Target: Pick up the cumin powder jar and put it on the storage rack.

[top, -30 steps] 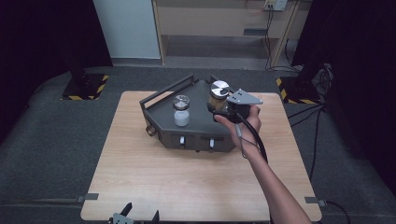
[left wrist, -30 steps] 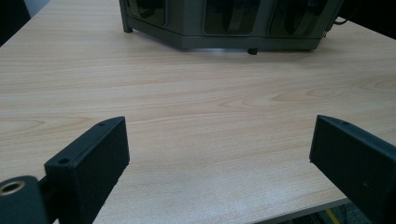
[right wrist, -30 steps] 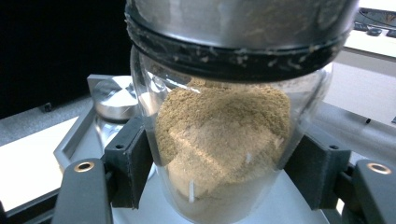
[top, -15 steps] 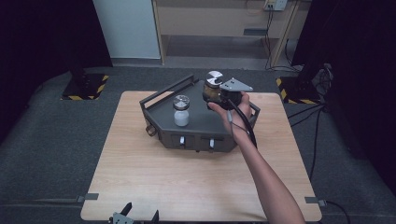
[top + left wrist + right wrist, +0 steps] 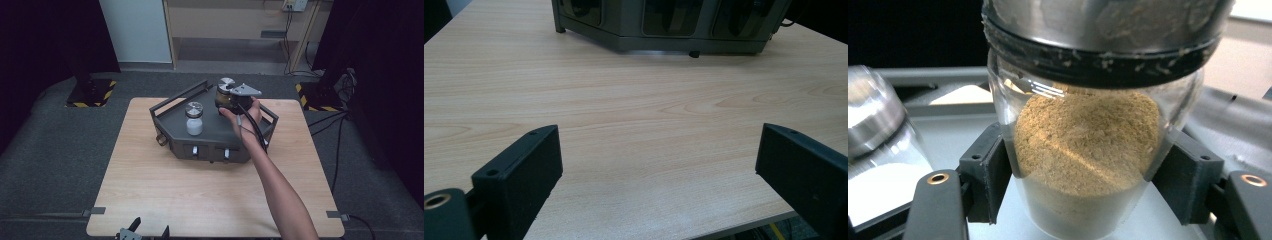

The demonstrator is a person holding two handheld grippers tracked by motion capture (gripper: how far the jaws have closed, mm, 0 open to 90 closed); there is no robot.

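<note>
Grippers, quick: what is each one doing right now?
Left gripper: open, holding nothing, above the wooden table.
Right gripper: shut on the glass jar of brown powder, over the grey tray.

Between the right gripper's (image 5: 1083,185) matt black plastic pads: a clear glossy glass jar of coarse tan powder (image 5: 1088,145) with a brushed-metal lid. Beneath: a matt grey metal tray (image 5: 215,131) on a smooth pale wooden table (image 5: 634,125).

I'm in a lab recording bay: black curtains (image 5: 45,45), hazard-taped stand bases (image 5: 90,92), taped-down wooden table (image 5: 200,190), loose cables (image 5: 340,150).
</note>
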